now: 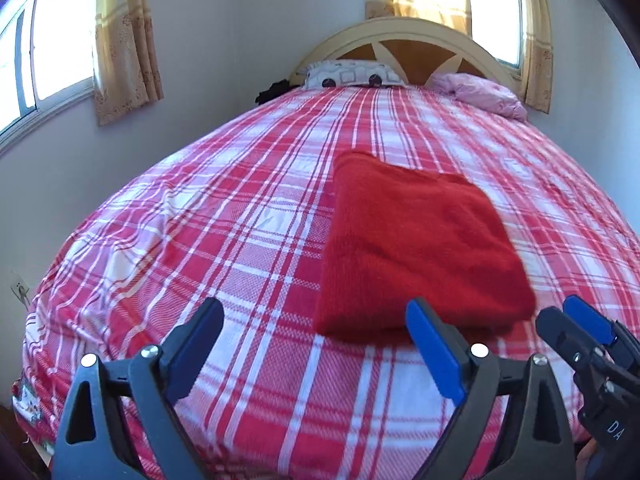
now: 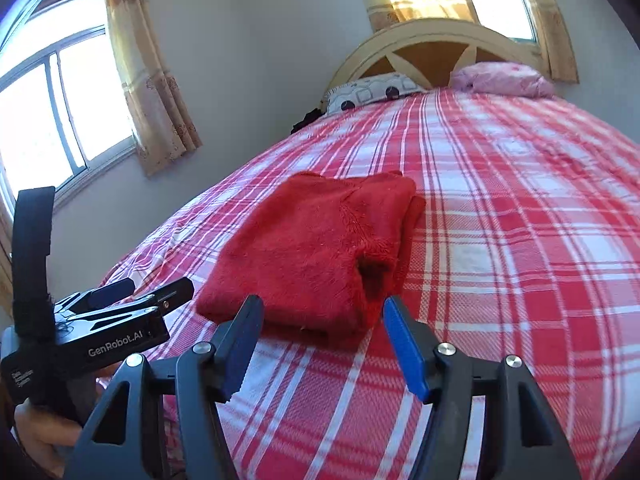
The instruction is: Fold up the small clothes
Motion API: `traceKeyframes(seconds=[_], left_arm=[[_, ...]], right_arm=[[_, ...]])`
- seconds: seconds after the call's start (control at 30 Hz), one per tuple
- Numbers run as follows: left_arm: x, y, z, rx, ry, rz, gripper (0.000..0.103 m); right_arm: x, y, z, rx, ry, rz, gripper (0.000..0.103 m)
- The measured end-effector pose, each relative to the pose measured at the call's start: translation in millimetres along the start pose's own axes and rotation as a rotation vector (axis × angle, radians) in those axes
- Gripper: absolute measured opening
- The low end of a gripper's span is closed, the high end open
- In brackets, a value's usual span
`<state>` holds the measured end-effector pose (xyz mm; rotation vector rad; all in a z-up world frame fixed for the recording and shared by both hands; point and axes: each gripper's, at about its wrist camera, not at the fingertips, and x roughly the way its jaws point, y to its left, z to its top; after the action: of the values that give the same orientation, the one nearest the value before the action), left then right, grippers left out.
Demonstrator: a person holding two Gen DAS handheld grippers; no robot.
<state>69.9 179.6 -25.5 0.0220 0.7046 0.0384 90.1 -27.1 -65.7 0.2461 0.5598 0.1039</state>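
Note:
A red fuzzy garment lies folded into a compact rectangle on the red and white plaid bed cover. It also shows in the right wrist view, with its layered folded edge at the right. My left gripper is open and empty, just short of the garment's near edge. My right gripper is open and empty, also at the near edge. The right gripper shows at the lower right of the left wrist view, and the left gripper at the lower left of the right wrist view.
A patterned pillow and a pink bundle lie at the headboard. Walls with curtained windows run along the left and the far end. A dark item sits at the bed's far left corner.

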Motion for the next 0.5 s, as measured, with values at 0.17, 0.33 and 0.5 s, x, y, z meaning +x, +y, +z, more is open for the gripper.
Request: traceKeyframes(seconds=[0.17,0.33,0.5], left_arm=[[-32,3,-1,0.001,-0.038,0.043,0.101],[-67,6,-1,-0.002,-0.089,0.078,0.103],[-101,8,-1,-0.051,-0.168,0.039,0.103]], right_arm=[[-43,20,4,-0.024,-0.088,-0.024,0.069],[-89,38,14,-0.048,-0.221,-0.052,0.075],[-142,57,18,-0.086,-0.423,-0.148,0.080]])
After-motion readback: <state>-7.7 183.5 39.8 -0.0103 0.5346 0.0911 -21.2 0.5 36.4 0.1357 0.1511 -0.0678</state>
